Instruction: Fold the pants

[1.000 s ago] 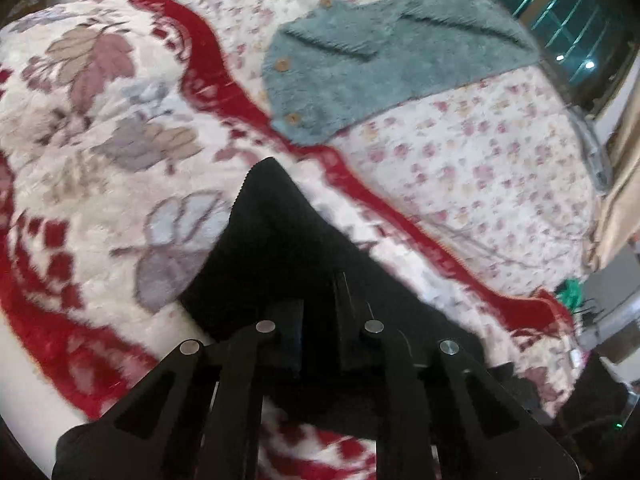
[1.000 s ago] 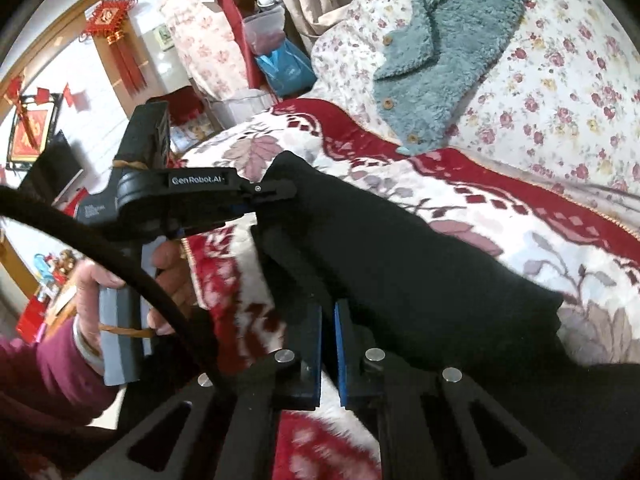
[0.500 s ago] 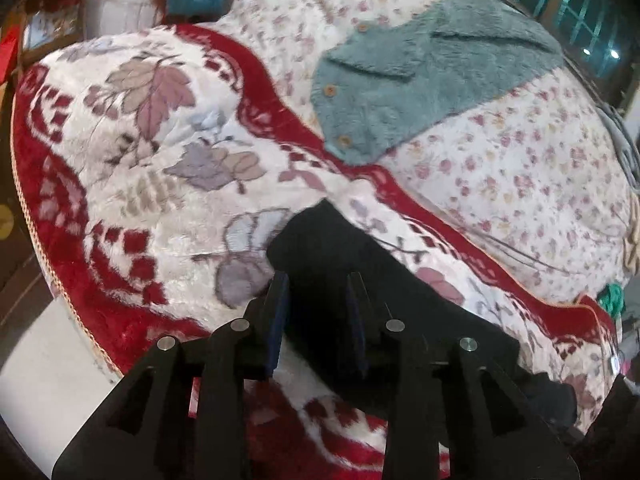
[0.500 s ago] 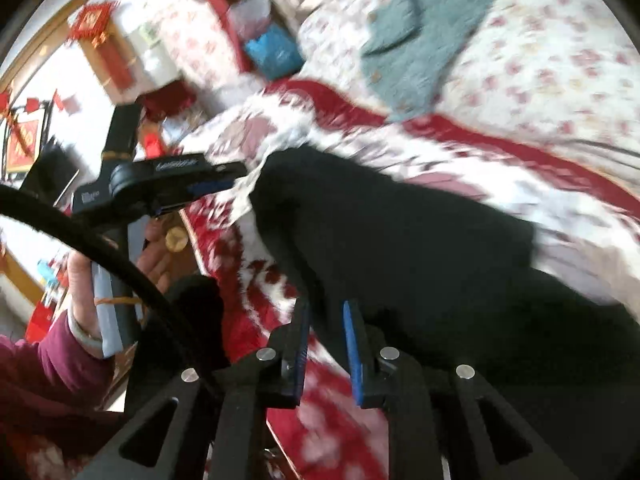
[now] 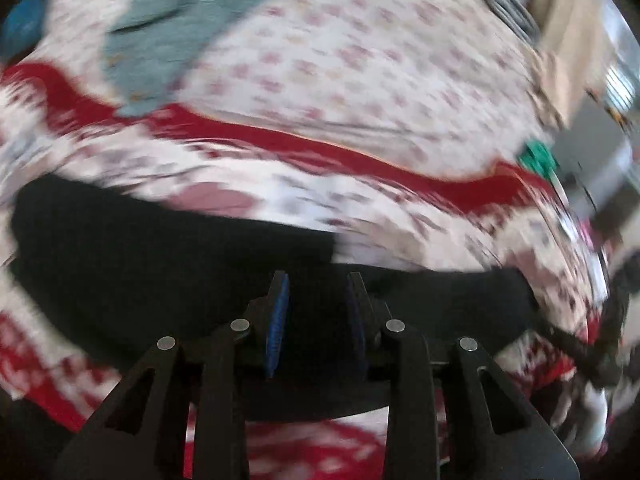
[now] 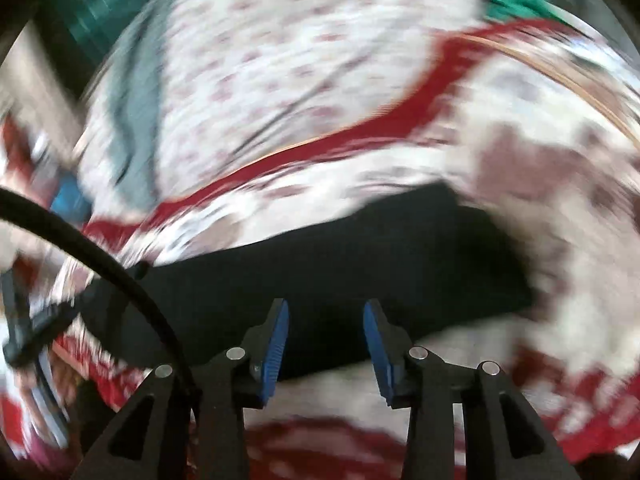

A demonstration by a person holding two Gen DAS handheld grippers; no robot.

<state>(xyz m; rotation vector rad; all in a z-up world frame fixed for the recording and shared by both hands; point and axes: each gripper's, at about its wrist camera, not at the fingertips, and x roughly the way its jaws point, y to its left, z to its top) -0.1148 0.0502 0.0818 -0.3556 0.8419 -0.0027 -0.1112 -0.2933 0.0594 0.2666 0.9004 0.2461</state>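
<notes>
The black pants (image 5: 168, 248) lie flat as a long folded band on the red and white blanket (image 5: 360, 204); they also show in the right wrist view (image 6: 352, 248). My left gripper (image 5: 316, 300) is open and empty, its blue pads just above the pants' near edge. My right gripper (image 6: 325, 322) is open and empty, over the near edge of the pants. Both views are blurred by motion.
A teal fuzzy cardigan (image 5: 168, 32) lies on the floral sheet (image 5: 360, 60) behind the pants; it shows in the right wrist view (image 6: 136, 92) too. A green item (image 5: 538, 158) sits at the bed's right edge. A black cable (image 6: 100, 264) crosses the right wrist view.
Both grippers have let go of the pants and opened. The pants now lie flat on the blanket. Both cameras have swung towards the right along the bed.
</notes>
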